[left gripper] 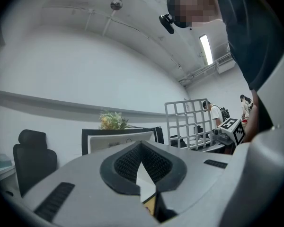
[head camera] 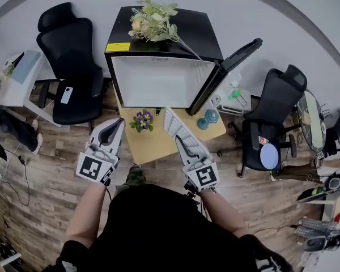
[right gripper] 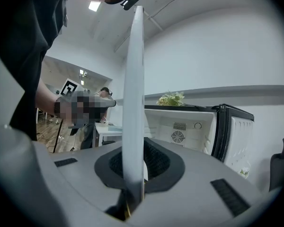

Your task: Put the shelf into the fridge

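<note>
The right gripper (head camera: 182, 144) (right gripper: 132, 176) has its two grey jaws clamped on the white wire-grid shelf (head camera: 177, 127) (right gripper: 133, 98). In its own view the shelf stands on edge, a thin upright strip rising from between the pads. The left gripper (head camera: 114, 124) (left gripper: 142, 149) has its jaws drawn together at the tips, with only a narrow wedge of gap behind them and nothing gripped.

The small black fridge with a white inside (head camera: 199, 34) (right gripper: 180, 126) (left gripper: 117, 140) stands against the wall. Its door (head camera: 226, 72) is swung open to the right and the cavity faces the person. A black office chair (head camera: 73, 67) stands to the left of the fridge, and another (head camera: 275, 112) to the right. A low light-wood table (head camera: 153, 146) sits just in front of the fridge.

The shelf is outside the fridge. It is held above the right part of the table, and its far end is near the lower edge of the open door.

A bouquet of pale flowers with green leaves (head camera: 153, 24) lies on the fridge top. A small pot of purple flowers (head camera: 142, 119) stands on the table between the two grippers. A small blue rounded vase (head camera: 208, 118) stands at the table's right edge, below the door.
</note>
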The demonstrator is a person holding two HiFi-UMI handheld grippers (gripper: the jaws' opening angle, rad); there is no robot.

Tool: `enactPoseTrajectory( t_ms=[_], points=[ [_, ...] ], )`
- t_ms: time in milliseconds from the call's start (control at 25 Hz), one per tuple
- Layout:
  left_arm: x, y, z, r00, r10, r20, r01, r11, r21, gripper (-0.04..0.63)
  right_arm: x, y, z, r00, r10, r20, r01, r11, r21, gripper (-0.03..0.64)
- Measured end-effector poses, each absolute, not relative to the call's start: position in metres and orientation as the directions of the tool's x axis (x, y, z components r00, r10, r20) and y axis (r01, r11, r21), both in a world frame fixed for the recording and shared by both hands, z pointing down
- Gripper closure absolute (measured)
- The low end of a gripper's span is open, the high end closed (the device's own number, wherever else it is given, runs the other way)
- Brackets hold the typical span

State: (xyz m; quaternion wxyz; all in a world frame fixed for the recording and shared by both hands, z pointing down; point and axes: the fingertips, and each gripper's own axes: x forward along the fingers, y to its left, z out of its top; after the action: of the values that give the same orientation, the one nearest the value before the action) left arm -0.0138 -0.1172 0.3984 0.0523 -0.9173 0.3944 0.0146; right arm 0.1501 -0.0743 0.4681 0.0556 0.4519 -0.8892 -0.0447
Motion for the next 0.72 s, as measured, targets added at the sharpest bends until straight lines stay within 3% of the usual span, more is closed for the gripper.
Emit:
enactPoseTrajectory(
  t_ms=[440, 720],
  points=[
    [-0.019, -0.168, 0.406, 0.736, -0.674, -0.061, -0.677, -0.734, -0.055, 0.577, 0.141, -0.116, 0.477, -0.517, -0.851, 0.094, -0.851, 0.523, 0.048, 0.578],
    [-0.018, -0.192, 0.411, 0.772, -0.633, -0.054, -0.635, -0.771, -0.042, 0.577, 0.153, -0.140, 0.486, -0.430, -0.903, 0.023, -0.868, 0.406, -0.287, 0.578]
  ],
)
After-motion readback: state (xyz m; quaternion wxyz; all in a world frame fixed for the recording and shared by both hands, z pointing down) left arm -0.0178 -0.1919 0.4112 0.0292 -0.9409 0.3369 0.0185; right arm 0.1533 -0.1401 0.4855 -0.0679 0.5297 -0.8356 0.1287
